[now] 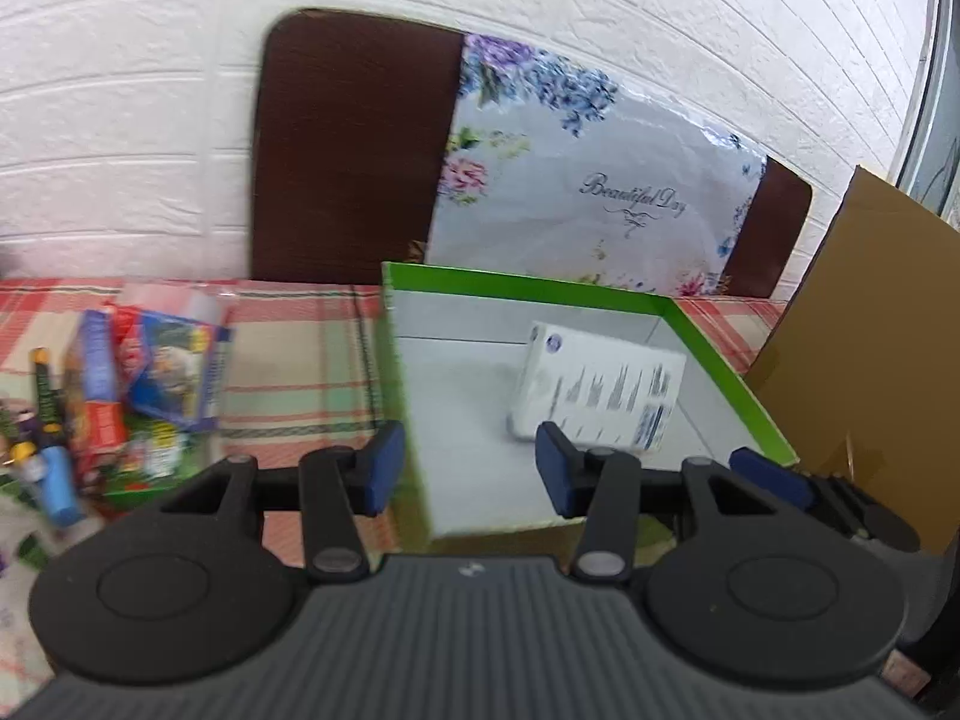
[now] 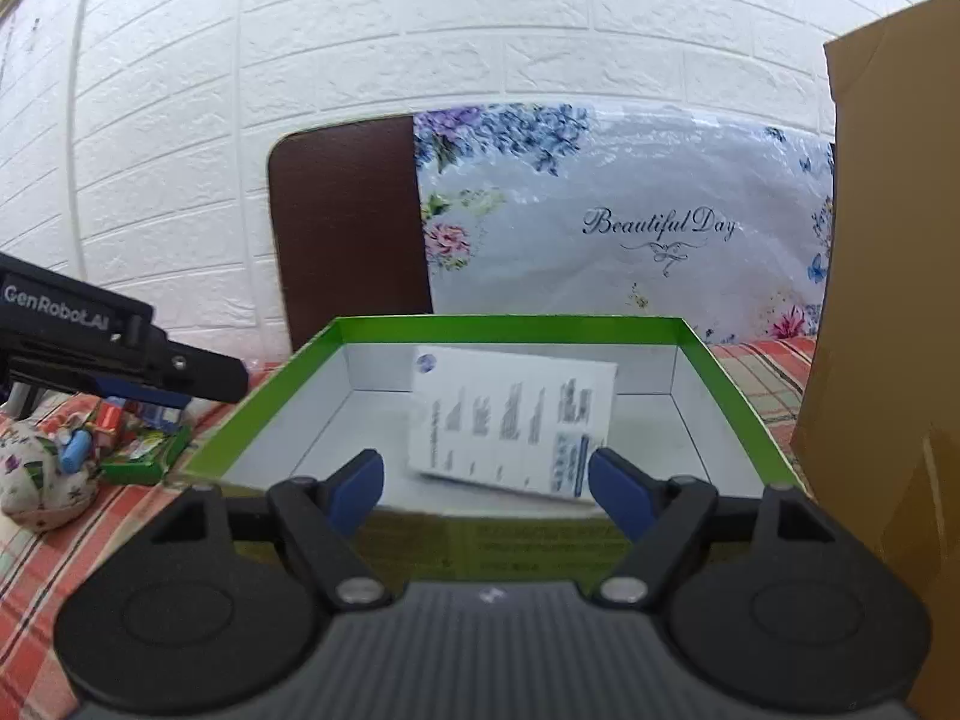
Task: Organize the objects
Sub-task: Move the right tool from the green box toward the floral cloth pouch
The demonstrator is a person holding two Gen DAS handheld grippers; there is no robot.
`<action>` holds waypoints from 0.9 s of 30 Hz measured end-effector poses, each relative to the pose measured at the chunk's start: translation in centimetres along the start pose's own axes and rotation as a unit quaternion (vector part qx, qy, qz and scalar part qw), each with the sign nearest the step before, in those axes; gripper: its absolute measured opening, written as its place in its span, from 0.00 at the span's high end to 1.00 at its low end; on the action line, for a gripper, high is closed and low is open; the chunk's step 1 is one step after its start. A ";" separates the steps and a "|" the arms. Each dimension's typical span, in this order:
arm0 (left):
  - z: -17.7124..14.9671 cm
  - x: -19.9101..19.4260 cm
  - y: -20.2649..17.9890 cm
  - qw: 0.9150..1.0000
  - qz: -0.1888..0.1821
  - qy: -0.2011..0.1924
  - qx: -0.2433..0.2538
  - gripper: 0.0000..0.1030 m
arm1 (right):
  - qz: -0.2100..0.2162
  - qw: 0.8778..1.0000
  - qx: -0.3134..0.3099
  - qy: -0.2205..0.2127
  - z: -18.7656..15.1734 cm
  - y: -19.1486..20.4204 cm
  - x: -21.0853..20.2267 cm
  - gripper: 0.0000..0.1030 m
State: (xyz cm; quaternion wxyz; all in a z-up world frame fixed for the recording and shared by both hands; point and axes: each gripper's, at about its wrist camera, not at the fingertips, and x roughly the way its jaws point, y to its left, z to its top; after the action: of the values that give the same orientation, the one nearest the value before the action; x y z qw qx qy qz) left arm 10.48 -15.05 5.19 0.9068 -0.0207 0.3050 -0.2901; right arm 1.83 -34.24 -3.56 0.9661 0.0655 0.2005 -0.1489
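Left wrist view: my left gripper [image 1: 465, 471] hangs over the near left wall of the green-rimmed tray [image 1: 528, 288], fingers spread wide with nothing between them. One blue pad [image 1: 384, 474] sits outside the wall, the other over the tray floor. The white carton [image 1: 600, 393] lies flat inside the tray, at about 1 o'clock from these fingers, near but not touching. Its long axis looks to run roughly 10 to 4 o'clock in this view.

The right wrist view shows my right gripper [image 2: 486, 486] also spread and empty, with the white carton [image 2: 513, 420] dead ahead at 12 o'clock, just beyond the fingertips. I judge the right hand squarer to it and nearer. The tip of the right gripper [image 1: 774, 477] shows at the left view's 3 o'clock edge.

Remaining loose items: the pile of packets [image 1: 132, 384] sits on the plaid cloth of the desk [image 1: 288, 372], at 9 to 10 o'clock from the left fingers, well apart from the tray. I judge the left hand is the one placed to fetch from it.

Materials:
- Carton: smooth printed card, sharp-edged, rigid enough to pinch across the short side.
- Tray: card, glossy green rim, matte white inside, shallow walls.
- Pile: mixed glossy wrappers and small boxes, overlapping; single pieces hard to tell apart through the blur.
- Pincushion-like fabric lump [image 2: 42, 483]: soft, floral.
- Brown cardboard [image 2: 882, 300]: upright, at 3 o'clock beside the tray.
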 end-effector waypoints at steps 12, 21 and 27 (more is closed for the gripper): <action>-7.1 -9.9 12.3 0.987 0.146 0.031 -0.066 0.51 | 0.151 0.986 -0.051 0.040 -1.5 10.2 -2.7 0.26; -9.0 -13.7 20.3 0.971 0.173 0.002 -0.162 0.51 | 0.234 0.956 -0.161 0.075 -2.4 20.7 -1.0 0.32; -9.8 -14.4 23.1 0.970 0.153 -0.008 -0.188 0.47 | 0.240 0.938 -0.238 0.074 -2.3 26.5 2.3 0.41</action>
State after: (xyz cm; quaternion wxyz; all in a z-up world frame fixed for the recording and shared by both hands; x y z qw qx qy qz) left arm 7.50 13.27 0.08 0.9226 -0.1461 0.3467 -0.0848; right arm 11.35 -9.37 -4.82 0.9430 -0.1096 0.2789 0.1449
